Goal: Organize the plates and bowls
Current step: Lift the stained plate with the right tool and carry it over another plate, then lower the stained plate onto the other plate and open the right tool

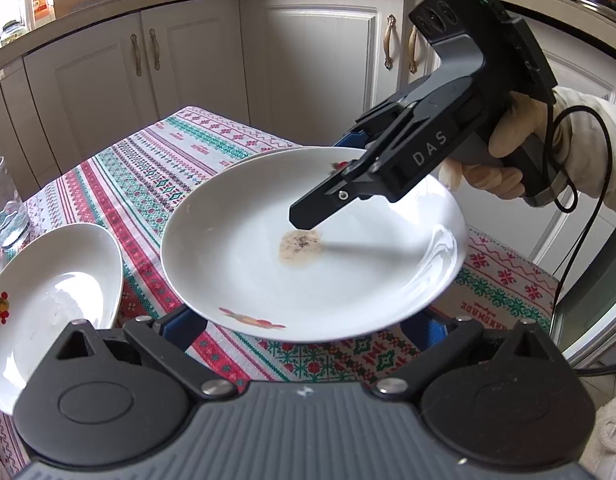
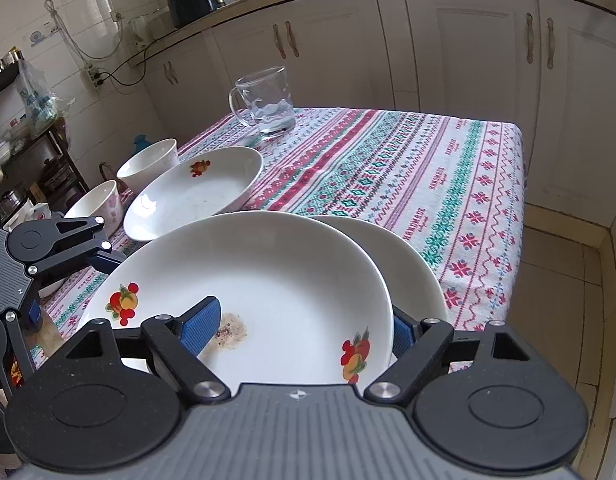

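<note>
A white deep plate (image 2: 292, 280) with fruit decals and a brown crumb stain (image 1: 300, 246) overlaps a second white plate (image 2: 416, 276) at the table's near right. My right gripper (image 2: 300, 330) straddles its rim and is shut on it. One blue pad (image 2: 200, 328) lies inside the dish and the other pad (image 2: 402, 334) sits against the outside. In the left wrist view the right gripper (image 1: 328, 192) comes in from the upper right, held by a gloved hand (image 1: 504, 160). My left gripper (image 1: 304, 320) stands open, its fingertips tucked under the plate's near rim.
Another decal plate (image 2: 196, 196) lies to the left, with two white bowls (image 2: 152, 164) (image 2: 100, 200) beyond it. A glass mug (image 2: 268, 100) stands at the far side of the patterned tablecloth (image 2: 388, 168). Cabinets (image 2: 468, 60) sit behind; the table's edge drops off at right.
</note>
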`<state>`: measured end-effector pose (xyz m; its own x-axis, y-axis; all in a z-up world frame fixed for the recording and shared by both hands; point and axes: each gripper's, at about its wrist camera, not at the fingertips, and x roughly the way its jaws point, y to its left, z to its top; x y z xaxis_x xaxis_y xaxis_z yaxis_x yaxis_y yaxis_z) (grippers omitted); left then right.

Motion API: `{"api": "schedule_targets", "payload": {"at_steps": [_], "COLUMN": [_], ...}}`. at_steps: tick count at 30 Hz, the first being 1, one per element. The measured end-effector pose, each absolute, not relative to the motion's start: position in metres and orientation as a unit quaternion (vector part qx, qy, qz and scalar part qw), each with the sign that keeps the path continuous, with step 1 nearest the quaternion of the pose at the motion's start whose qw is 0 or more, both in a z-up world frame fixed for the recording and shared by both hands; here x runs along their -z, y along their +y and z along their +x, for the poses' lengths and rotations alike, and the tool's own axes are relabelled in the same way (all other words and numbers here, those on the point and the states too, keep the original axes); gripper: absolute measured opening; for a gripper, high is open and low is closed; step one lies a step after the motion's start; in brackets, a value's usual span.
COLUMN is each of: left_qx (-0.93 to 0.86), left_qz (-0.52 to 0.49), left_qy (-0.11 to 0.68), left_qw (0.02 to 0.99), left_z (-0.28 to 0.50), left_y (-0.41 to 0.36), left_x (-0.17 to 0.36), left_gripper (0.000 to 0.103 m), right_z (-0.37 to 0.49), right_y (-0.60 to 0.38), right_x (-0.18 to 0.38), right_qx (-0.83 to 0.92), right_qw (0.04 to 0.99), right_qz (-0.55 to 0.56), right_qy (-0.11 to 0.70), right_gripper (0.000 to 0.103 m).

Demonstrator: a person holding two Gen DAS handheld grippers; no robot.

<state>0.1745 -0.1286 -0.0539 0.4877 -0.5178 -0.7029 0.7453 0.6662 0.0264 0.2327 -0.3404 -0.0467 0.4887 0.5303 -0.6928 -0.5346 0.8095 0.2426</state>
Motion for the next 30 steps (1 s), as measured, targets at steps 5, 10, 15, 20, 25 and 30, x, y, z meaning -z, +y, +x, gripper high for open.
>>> {"api": "schedule_targets", "payload": {"at_steps": [5,10,15,20,25,30], "left_qx": [0.372,0.373,0.379,0.379,0.378,0.380], "left_qz": [0.170,0.176,0.170,0.166,0.164,0.169], "left_qy": [0.339,0.338,0.340,0.340,0.336,0.325], "left_qw": [0.847,0.846,0.844,0.844,0.847,0.849], "left_z": [0.179,0.182,0.184,0.183,0.182,0.178], "left_y": [-0.130,-0.134,-0.133,-0.133,-0.131,-0.132], "left_x": [0.056,0.059,0.060,0.060,0.061,0.060], "left_gripper": [0.101,0.101,0.102,0.102,0.102,0.102], "right_z": [0.233,0.231,0.227,0.220,0.212,0.206], "right_y": [-0.346,-0.350,-0.354,-0.356,-0.358,-0.357], "right_x": [0.047,0.047,0.045,0.041,0.036,0.032], "right_qx": [-0.302,-0.294,-0.288,-0.278,-0.269,-0.255], "right_qw": [0.864,0.866,0.867,0.870,0.873,0.877], "right_qz": [0.001,0.002,0.005,0.003,0.004,-0.001], "right_qy": [0.403,0.405,0.406,0.408,0.407,0.407], "right_gripper": [0.089,0.089,0.089,0.089,0.089,0.089]}}
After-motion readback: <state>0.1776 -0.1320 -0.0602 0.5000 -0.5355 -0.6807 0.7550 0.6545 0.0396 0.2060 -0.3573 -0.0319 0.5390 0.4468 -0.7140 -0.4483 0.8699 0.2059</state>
